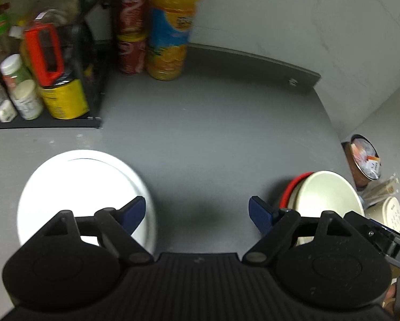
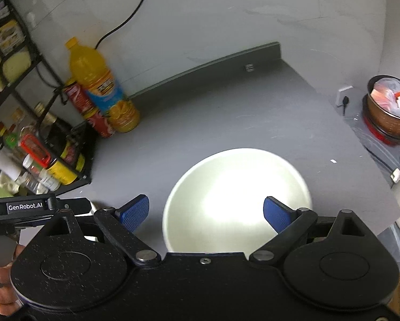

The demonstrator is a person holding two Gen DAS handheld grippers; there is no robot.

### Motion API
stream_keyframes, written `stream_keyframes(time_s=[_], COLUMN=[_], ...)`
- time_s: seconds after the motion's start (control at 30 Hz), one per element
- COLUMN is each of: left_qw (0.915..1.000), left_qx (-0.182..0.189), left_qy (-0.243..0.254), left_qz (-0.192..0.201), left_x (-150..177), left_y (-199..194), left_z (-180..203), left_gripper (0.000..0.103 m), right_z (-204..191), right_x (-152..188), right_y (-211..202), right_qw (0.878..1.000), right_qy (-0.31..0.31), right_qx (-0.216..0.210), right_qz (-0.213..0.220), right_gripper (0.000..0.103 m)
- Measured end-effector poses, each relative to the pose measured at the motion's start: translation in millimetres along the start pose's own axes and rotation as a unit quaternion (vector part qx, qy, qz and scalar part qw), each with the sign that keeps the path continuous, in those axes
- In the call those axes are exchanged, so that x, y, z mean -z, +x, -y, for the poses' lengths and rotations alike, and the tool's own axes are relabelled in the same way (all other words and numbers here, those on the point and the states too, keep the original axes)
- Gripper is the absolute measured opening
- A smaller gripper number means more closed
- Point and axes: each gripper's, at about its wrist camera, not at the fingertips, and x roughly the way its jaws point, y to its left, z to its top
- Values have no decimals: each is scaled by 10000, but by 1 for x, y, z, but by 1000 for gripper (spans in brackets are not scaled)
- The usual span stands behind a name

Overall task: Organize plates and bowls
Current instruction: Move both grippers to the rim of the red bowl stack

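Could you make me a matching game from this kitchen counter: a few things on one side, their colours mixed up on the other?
Things:
1. plate
2. juice bottle
3. soda cans
4. countertop

Colours:
A. grey
B. red
C. white
D. orange-yellow

Pairs: 1-C, 2-D, 3-B, 4-A

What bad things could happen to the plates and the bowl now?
1. The cream bowl sits near the front edge of the grey counter; a clumsy nudge from the open right gripper might push it off.
2. The white plate lies flat, so the open left gripper may slip on its thin rim.
3. A wide swing could topple the orange juice bottle.
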Motion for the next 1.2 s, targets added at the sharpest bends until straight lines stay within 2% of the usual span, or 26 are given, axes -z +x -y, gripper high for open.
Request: stream_keyframes(time_s=[0.27, 0.43, 0.67, 0.83, 1.0, 1.07, 1.17, 1.2], left_qw=[9989, 9973, 9954, 9930, 9910, 9892, 9875, 9872], left_qx=[299, 407, 492, 488, 511, 555, 608, 626], left_qy=[294, 426, 346, 282, 278, 224, 171, 162], left_qz=[-195, -437, -748, -1041, -1210, -1335, -1442, -1457], left_x=[-7, -6, -5, 2, 8, 11, 11, 11], left_y=[18, 38, 65, 85, 97, 103, 108, 110], left_z=[48, 69, 81, 84, 87, 87, 85, 85], left_gripper=[83, 83, 82, 79, 64, 49, 32, 30], right_z=[38, 59, 77, 87, 94, 96, 99, 99], right_x=[-7, -5, -1, 2, 10, 13, 19, 20], right_y=[4, 15, 34, 45, 54, 58, 63, 64], right_qw=[9995, 9982, 9959, 9937, 9912, 9897, 9874, 9868], right_qy=[228, 435, 580, 679, 719, 760, 841, 862], right_qx=[200, 315, 352, 274, 276, 262, 201, 161], right_qz=[-48, -260, -606, -851, -1077, -1184, -1322, -1360], right_gripper=[93, 93, 92, 83, 74, 69, 58, 52])
